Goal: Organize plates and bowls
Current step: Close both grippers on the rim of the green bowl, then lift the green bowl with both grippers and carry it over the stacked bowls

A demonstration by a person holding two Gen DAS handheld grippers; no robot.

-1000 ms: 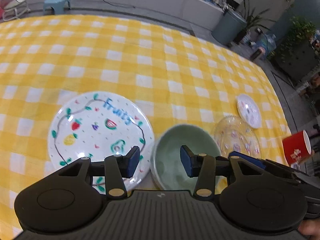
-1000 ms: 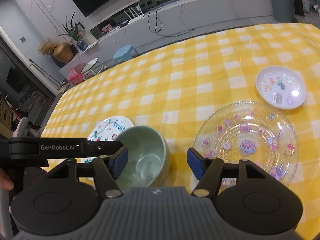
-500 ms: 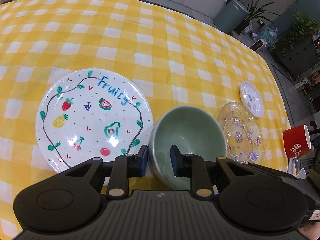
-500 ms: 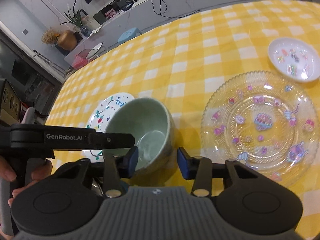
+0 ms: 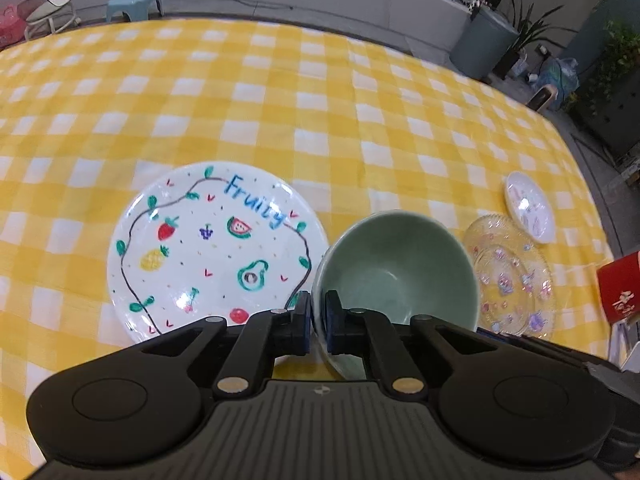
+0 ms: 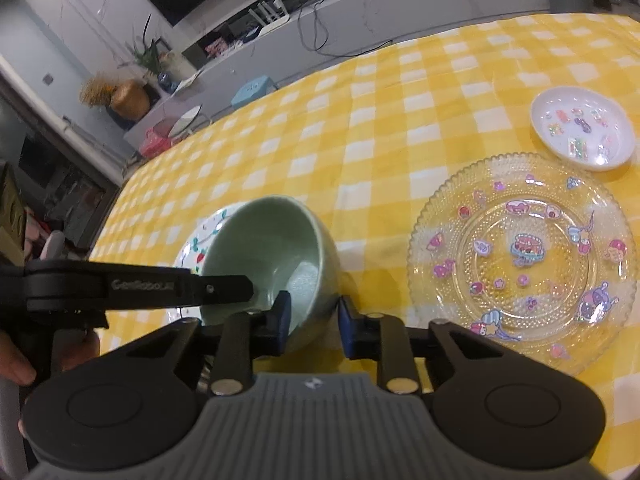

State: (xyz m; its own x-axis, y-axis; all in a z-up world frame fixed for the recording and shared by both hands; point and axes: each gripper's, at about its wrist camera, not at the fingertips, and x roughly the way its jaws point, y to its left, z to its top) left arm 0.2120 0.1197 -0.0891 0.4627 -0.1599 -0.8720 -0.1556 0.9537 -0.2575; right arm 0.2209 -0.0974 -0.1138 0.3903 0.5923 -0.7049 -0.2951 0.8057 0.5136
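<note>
A pale green bowl (image 5: 400, 268) sits tipped on the yellow checked cloth, between the white fruit plate (image 5: 208, 248) and a clear glass plate (image 5: 512, 276). My left gripper (image 5: 318, 320) is shut on the bowl's near left rim, one pad inside and one outside. In the right wrist view the green bowl (image 6: 272, 248) leans over the fruit plate (image 6: 204, 236). My right gripper (image 6: 314, 322) straddles the bowl's near right wall. Its jaws are closing, and a small gap still shows at the outer pad. A finger of the left gripper (image 6: 224, 290) reaches in from the left.
The clear glass plate (image 6: 520, 256) with cartoon stickers lies right of the bowl, with a small white dish (image 6: 582, 132) beyond it. A red cup (image 5: 620, 292) stands at the table's right edge. A person's hand (image 6: 16, 360) holds the left gripper. Bare cloth stretches behind the dishes.
Both pairs of jaws have narrowed around the green bowl's wall. The left pair has closed onto the rim, and the bowl now sits tipped.
</note>
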